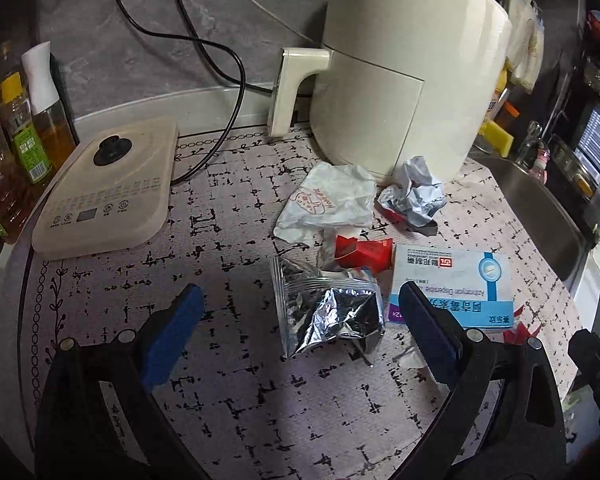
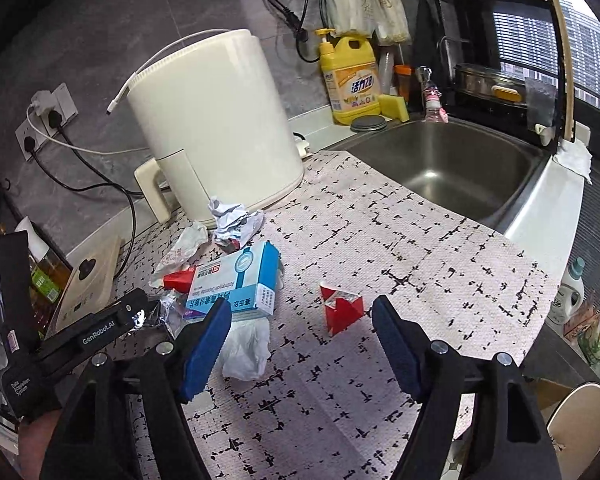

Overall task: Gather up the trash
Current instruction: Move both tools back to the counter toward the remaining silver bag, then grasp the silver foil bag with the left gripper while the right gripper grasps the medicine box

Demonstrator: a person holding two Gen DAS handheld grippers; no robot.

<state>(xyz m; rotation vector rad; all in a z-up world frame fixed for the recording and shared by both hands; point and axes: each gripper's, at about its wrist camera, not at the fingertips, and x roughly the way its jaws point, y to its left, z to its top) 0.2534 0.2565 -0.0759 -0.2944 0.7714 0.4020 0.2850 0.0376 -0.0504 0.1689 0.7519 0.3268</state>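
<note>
Hovering wide open, the left hand-held gripper [image 1: 300,304] frames the crumpled foil wrapper [image 1: 328,312] on the tabletop [image 1: 228,360]. Nothing looks collected yet: paper wrapper [image 1: 332,200], crumpled ball [image 1: 414,192] and medicine box [image 1: 452,288] all lie loose. Over right, the right hand-held gripper [image 2: 302,316], also spread, lines up the red carton scrap [image 2: 342,310].

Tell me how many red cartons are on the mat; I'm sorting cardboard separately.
2. One red carton sits alone between the right gripper's open fingers; another red carton lies in the pile, behind the foil bag, beside the medicine box. Others may be hidden.
</note>
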